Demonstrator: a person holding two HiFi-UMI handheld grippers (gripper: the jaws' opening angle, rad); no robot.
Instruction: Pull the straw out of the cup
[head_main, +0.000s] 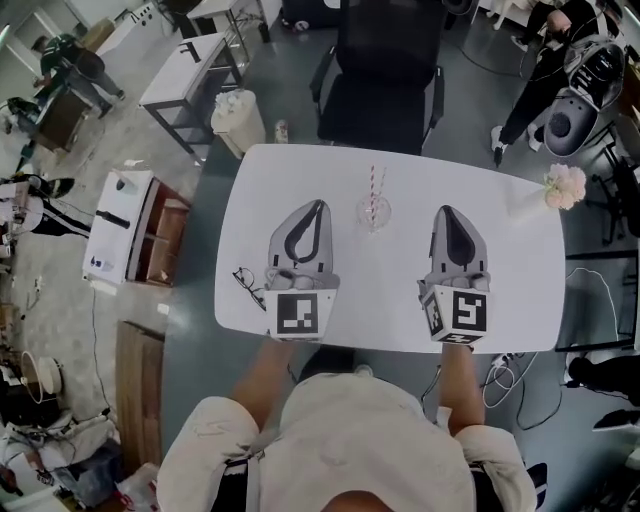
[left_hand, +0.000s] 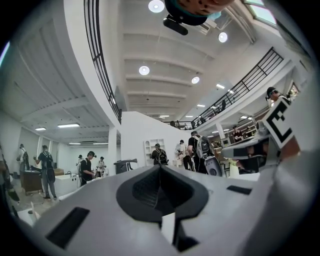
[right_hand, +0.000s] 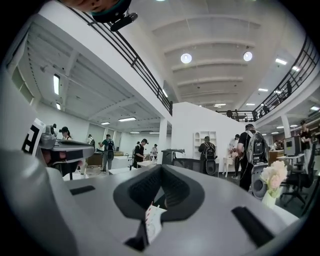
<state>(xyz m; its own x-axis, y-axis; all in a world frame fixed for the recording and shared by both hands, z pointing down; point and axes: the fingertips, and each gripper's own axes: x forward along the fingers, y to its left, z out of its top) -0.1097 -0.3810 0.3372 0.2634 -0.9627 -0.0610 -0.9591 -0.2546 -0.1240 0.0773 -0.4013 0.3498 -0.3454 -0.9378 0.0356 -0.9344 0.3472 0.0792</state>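
A clear glass cup (head_main: 374, 213) stands on the white table (head_main: 520, 300), near its far edge, midway between my two grippers. Two red-and-white striped straws (head_main: 376, 184) stick up out of it. My left gripper (head_main: 320, 204) lies on the table to the cup's left, jaws shut with nothing between them. My right gripper (head_main: 446, 210) lies to the cup's right, also shut and empty. In the left gripper view its jaw tips (left_hand: 160, 168) meet, and in the right gripper view its tips (right_hand: 161, 167) meet too. Neither gripper view shows the cup.
A pair of glasses (head_main: 247, 283) lies by the table's left edge. A small vase of pale flowers (head_main: 563, 187) stands at the far right corner, the same flowers (right_hand: 273, 175) showing in the right gripper view. A black chair (head_main: 380, 70) stands behind the table. People move about the hall.
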